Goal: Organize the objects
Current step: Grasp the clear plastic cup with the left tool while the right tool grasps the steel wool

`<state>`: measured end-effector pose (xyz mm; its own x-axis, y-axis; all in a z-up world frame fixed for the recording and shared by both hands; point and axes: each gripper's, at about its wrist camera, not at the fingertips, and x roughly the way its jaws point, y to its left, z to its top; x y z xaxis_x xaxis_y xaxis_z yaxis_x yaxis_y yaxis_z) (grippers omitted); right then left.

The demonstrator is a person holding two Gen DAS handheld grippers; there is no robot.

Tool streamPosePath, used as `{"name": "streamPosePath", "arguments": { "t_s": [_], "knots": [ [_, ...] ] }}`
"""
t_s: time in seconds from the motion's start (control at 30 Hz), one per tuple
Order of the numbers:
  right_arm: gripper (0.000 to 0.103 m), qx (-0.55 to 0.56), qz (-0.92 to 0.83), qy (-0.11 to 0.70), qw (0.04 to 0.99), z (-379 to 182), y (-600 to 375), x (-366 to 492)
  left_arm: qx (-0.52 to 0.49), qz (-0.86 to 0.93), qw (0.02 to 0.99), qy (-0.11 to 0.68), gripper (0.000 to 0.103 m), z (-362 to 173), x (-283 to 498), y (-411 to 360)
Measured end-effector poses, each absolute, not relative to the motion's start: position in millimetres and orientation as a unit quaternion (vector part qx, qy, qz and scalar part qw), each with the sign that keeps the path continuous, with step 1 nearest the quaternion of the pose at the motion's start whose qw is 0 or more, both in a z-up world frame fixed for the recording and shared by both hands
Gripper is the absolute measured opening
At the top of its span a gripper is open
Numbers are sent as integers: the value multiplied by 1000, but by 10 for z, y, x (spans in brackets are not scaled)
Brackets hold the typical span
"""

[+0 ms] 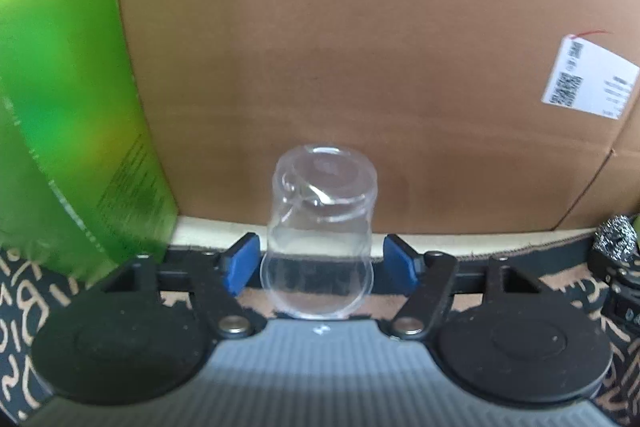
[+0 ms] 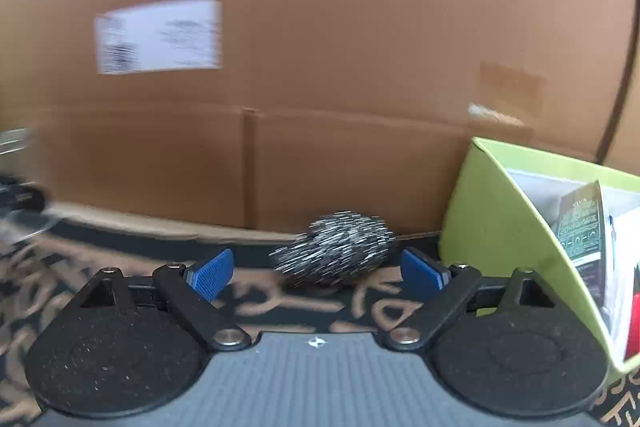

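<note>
My left gripper had its blue pads part open, one on each side of a clear plastic cup that stood upside down between them. A sliver of gap showed at each pad, so I was not pressing on the cup. It sat on the patterned mat near the foot of a big cardboard box, with a green carton just to its left.

My right gripper stood wide open and empty. A steel-wool scrubber lay on the mat ahead of the pad tips, nearer my right pad than my left, touching neither. That view was blurred. A light green box, open and holding packets, stood just right of the scrubber.
</note>
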<state>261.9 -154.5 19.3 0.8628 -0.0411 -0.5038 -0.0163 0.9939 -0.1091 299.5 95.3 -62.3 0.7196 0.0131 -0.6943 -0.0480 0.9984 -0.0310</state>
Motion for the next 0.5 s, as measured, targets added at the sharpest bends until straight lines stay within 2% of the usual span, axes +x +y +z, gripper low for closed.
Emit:
{"name": "streamPosePath", "arguments": {
  "t_s": [0.07,0.1,0.13,0.17,0.27,0.3,0.5],
  "knots": [
    [84,-47,-26,275,960,138,-1579,2748,-9,10,925,381,54,-663,3049,941],
    [62,-38,-23,289,956,120,-1607,2792,-2,8,925,379,54,-677,3051,936],
    [52,-23,-11,297,955,109,-1648,2806,1,6,926,377,52,-680,3040,934],
    [49,-7,1,298,955,109,-1692,2794,3,4,926,377,51,-679,3023,934],
    [32,14,22,292,956,121,-1781,2677,5,-2,925,379,50,-657,2926,928],
    [23,20,32,289,956,127,-1800,2620,10,-6,926,379,50,-643,2871,908],
    [18,37,90,246,964,238,-1856,2054,44,-40,930,364,50,-461,2446,674]
  ]
}}
